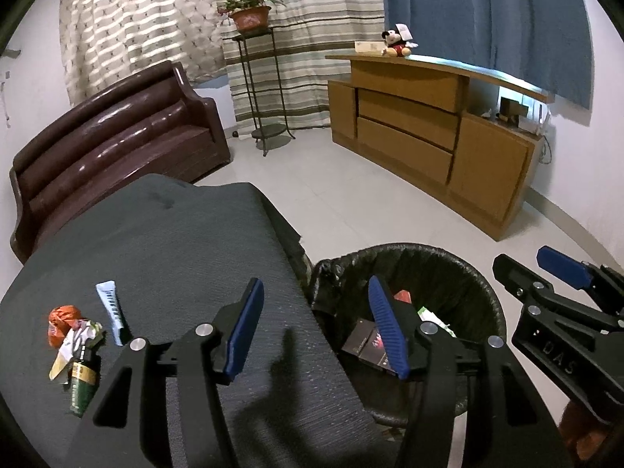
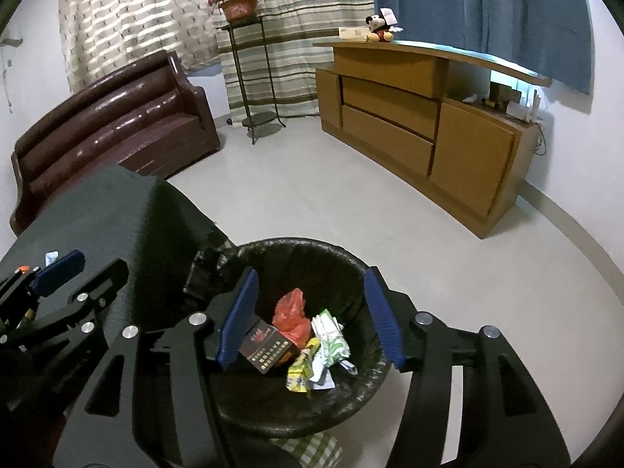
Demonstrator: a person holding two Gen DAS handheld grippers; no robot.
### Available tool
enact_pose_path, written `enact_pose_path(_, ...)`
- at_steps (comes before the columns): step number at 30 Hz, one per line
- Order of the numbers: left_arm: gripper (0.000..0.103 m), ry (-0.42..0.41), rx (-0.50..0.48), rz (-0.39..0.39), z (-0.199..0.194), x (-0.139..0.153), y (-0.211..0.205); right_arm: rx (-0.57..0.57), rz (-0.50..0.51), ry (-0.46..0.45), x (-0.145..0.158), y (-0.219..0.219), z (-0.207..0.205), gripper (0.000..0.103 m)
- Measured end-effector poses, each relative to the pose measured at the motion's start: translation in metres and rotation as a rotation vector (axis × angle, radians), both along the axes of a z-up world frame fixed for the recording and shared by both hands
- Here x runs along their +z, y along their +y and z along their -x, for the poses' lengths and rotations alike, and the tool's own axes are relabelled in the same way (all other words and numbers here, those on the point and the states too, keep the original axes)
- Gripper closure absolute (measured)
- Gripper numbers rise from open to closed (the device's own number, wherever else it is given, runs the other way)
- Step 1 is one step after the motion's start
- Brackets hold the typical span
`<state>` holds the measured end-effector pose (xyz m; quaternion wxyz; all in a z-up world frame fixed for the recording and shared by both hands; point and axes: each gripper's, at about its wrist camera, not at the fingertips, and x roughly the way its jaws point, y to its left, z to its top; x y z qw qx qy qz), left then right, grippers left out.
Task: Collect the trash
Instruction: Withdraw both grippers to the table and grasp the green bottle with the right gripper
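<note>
**Release over the bin, then return for the remaining litter**

Keep your right gripper (image 2: 312,318) centred above the round black-lined waste bin (image 2: 351,261); its jaws stand apart, empty. The bin already holds wrappers. Your left gripper (image 1: 318,333), also parted and empty, sits beside the bin; steer it to the crumpled wrapper pile (image 1: 74,339) on the grey-clothed table (image 1: 187,241).

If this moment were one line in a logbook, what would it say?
right gripper: open, empty, over bin | left gripper: open, empty | wrappers left on table
</note>
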<state>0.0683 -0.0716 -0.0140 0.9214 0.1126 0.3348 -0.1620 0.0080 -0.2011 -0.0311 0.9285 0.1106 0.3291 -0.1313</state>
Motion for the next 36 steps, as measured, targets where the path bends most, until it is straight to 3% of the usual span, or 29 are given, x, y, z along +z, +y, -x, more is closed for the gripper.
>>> enact_pose_path(5, 0.047, -0.013, 0.022, 0.017, 0.003, 0.009, 0.018, 0.03, -0.031, -0.003, 0.003, 0.013, -0.003, 0.042)
enact_pose_path(14, 0.046, -0.02, 0.119, 0.006, 0.004, 0.012, 0.077, 0.147, 0.006, 0.025, 0.007, 0.065, -0.012, 0.042)
enact_pose_path(26, 0.045, -0.038, 0.329, -0.004, 0.004, 0.02, 0.182, 0.322, 0.025, 0.05, 0.011, 0.163, -0.031, 0.044)
enact_pose_path(36, 0.044, -0.008, 0.468, -0.015, 0.003, 0.011, 0.255, 0.467, 0.033, 0.068, 0.012, 0.254, -0.039, 0.044)
